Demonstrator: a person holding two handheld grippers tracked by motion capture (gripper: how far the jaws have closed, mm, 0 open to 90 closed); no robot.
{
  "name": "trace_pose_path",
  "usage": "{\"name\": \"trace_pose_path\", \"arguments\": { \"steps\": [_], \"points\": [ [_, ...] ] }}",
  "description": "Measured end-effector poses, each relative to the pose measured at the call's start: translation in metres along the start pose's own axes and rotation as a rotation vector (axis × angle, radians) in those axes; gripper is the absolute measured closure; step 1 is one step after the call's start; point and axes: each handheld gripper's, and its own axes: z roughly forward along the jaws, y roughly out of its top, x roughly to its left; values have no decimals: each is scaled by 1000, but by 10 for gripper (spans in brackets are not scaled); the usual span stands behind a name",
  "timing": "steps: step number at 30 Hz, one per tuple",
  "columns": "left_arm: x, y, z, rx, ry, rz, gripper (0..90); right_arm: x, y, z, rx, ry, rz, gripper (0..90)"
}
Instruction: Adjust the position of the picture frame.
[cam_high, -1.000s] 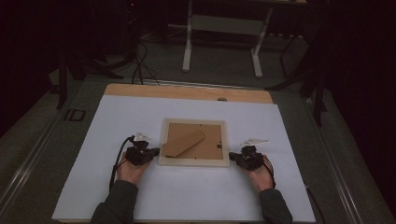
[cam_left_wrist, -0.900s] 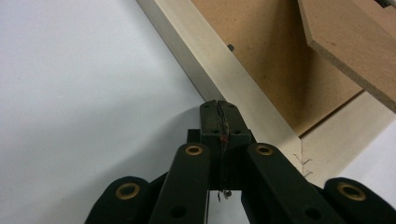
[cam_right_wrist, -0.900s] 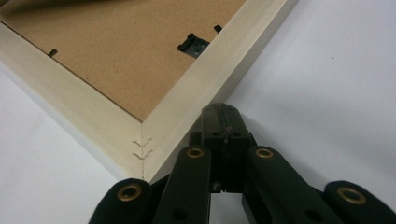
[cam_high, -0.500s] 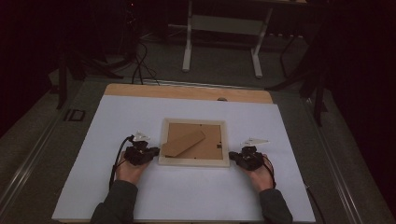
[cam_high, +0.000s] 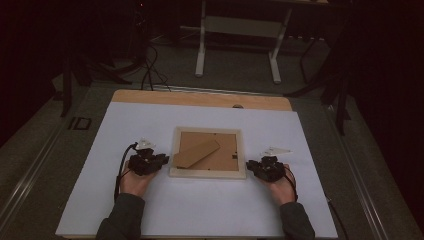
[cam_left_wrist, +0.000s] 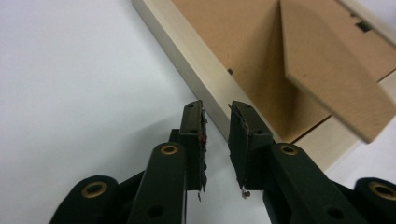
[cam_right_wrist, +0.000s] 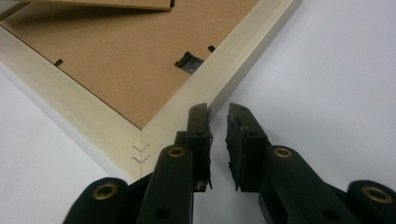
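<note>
The left tongs (cam_left_wrist: 217, 140) stand with a narrow gap between their black jaws and nothing in it; the jaws have just been opening. Their tips sit just beside the pale wooden rim of the picture frame (cam_left_wrist: 198, 60), near its lower left corner, without pinching it. In the high view the left tongs (cam_high: 161, 161) rest low over the counter (cam_high: 200, 210) at the frame's left edge, held by the person's left hand (cam_high: 132, 181), a dark sleeve behind it.

The right tongs (cam_right_wrist: 218, 140) are likewise parted by a slim gap, empty, and have just been opening too. Their tips lie right at the outer edge of the frame's rim (cam_right_wrist: 243, 60), close to a mitred corner, the left jaw overlapping the wood from this angle; whether it touches is unclear. In the high view the right tongs (cam_high: 252, 167) sit at the frame's lower right corner, carried by the right hand (cam_high: 280, 187).

The picture frame (cam_high: 207, 172) lies face down, flat, in the middle of the white-covered counter between the two tongs. Its brown backing board (cam_right_wrist: 107, 60) faces up, with a small metal hanger (cam_right_wrist: 189, 62) by the rim. The stand flap (cam_left_wrist: 331, 70) is raised off the backing, tilted.
</note>
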Motion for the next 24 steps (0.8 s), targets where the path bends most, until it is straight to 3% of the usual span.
{"name": "trace_pose_path", "arguments": {
  "steps": [15,24],
  "points": [
    [2,10,-19,-66,17,-22,701,-5,0,-5,-19,3,18,744],
    [-6,19,-32,-107,-10,7,658,-7,0,-9,-26,2,23,728]
  ]
}}
